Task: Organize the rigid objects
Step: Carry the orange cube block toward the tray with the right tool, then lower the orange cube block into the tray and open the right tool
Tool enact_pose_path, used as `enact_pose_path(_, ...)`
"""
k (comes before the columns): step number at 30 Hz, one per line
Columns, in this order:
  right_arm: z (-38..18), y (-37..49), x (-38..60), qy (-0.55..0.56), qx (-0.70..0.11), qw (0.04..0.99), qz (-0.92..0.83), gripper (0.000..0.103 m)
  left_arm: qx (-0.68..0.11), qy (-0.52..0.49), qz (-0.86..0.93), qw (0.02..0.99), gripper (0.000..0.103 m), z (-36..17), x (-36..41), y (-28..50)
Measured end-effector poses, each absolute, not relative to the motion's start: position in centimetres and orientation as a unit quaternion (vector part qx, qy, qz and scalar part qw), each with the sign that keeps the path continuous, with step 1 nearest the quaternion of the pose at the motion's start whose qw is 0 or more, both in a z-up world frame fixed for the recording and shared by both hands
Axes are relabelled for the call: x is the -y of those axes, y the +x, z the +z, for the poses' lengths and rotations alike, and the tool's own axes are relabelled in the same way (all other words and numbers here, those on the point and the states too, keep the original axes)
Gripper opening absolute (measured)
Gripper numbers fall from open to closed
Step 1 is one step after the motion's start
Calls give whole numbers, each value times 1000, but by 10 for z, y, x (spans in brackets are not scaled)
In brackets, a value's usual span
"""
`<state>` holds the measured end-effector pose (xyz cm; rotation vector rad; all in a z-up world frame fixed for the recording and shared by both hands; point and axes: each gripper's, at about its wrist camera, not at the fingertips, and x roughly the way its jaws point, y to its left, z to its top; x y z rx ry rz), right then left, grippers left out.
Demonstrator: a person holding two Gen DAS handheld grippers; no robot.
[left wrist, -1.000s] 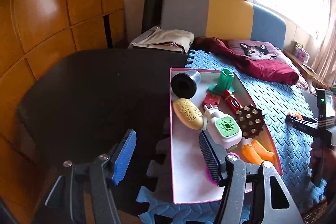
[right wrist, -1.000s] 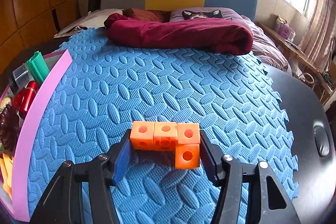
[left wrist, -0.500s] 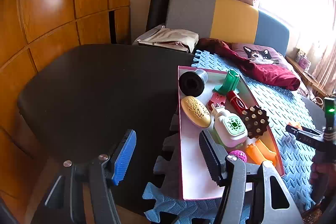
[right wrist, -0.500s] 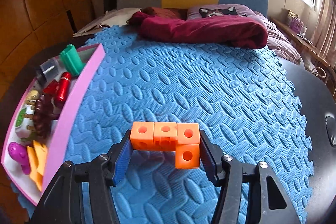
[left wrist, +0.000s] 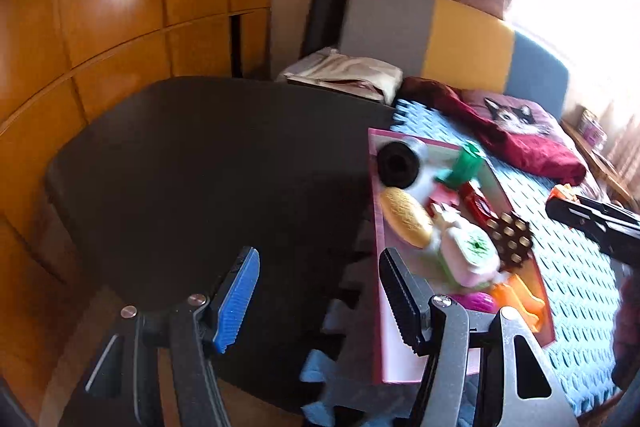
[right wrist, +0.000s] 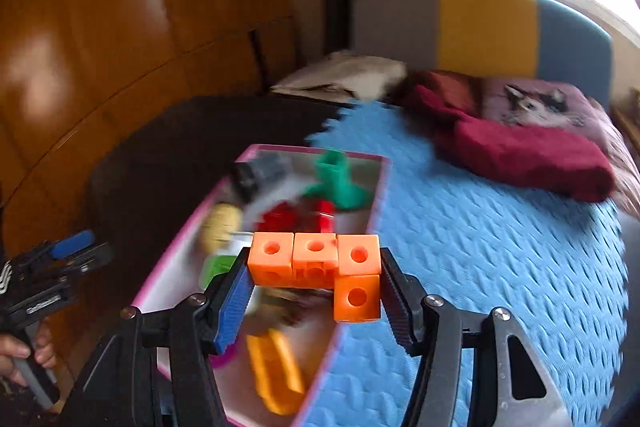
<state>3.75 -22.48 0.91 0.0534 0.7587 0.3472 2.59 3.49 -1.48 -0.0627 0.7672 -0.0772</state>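
The right gripper (right wrist: 314, 293) is clamped on a set of orange blocks (right wrist: 320, 261), 3 cubes in a row with a 4th hanging under the right end, so the piece makes an L. Its long axis runs straight across between the two pads, and the round holes in the cubes face the camera. The blocks hang above the near right part of the pink box (right wrist: 348, 331), over its right wall, with the blue foam mat (right wrist: 500, 267) open and bare to the right as far as the red blanket (right wrist: 524, 151) at the mat's far edge. The box sits on the mat's left edge, beside the dark table (left wrist: 208, 163), whose wide top is bare out to its rounded left edge. Inside the box the far end holds a black roll (left wrist: 398, 165) and a green stand (left wrist: 464, 167); the middle holds a yellow oval (left wrist: 406, 217), a white and green plug (left wrist: 470, 257) and a brown spiky ball (left wrist: 512, 237); the near right corner holds orange pieces (left wrist: 520, 297), though blur leaves them unclear. The left gripper (left wrist: 316, 293) hangs over the table's near edge just left of the box, its jaws apart with nothing between them.
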Motion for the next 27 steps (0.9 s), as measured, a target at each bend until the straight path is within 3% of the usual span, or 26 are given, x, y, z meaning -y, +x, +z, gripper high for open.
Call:
enact_pose_path(5,11,46,152,-47,-376,891,252,60,-369,-46,4,928,63,-14,-63,29)
enact_pose_path(10,-30,66,107,-121,-434,855,257,60,-372,-51,15,927,63,-17,-73,30)
enact_pose_path(13,-42,63,97,-172,-413,862,238,62,-376,-46,4,925,63,-20,-67,31)
enact_pose_path(20,-40,60,113,-129,-412,868,243,64,-371,-36,-17,928,70,-17,-51,28)
enact_pose_path(27,-26,54,153,-9,-415,882,225,68,-369,-23,-25,929,73,-14,-35,24)
